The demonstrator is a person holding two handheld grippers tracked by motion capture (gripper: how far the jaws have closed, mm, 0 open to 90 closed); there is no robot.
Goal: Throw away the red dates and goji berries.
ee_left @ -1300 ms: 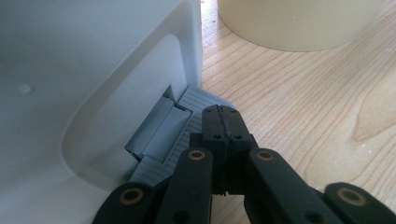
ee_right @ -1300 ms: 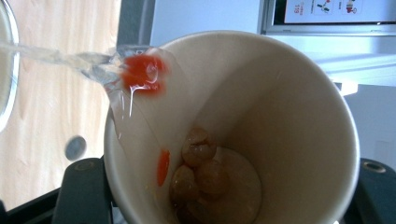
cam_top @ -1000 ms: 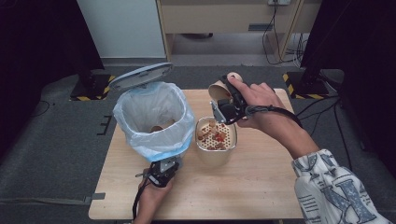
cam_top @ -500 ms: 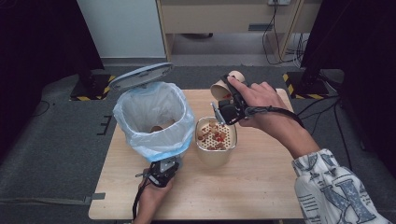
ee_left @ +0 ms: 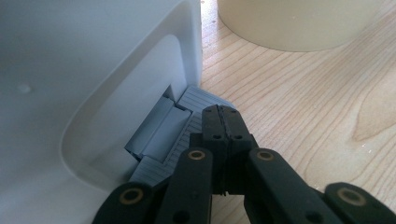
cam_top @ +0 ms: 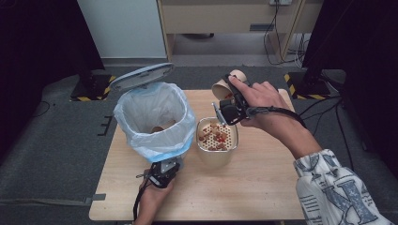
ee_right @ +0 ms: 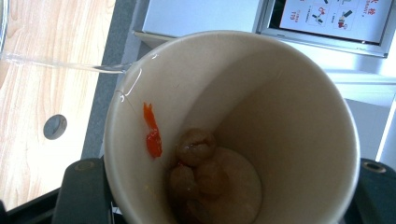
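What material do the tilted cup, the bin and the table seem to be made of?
Cup: probably coated paper, matte cream wall with a rolled rim. Bin: looks like smooth white plastic, moulded recess and ribbed pedal. Table: light wood or veneer, visible grain.

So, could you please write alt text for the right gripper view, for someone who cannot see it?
A tilted paper cup held by the right gripper, seen from its open mouth: a few brownish lumps of food and an orange scrap cling inside, and a thin stream of clear liquid runs from the rim over the wooden table.
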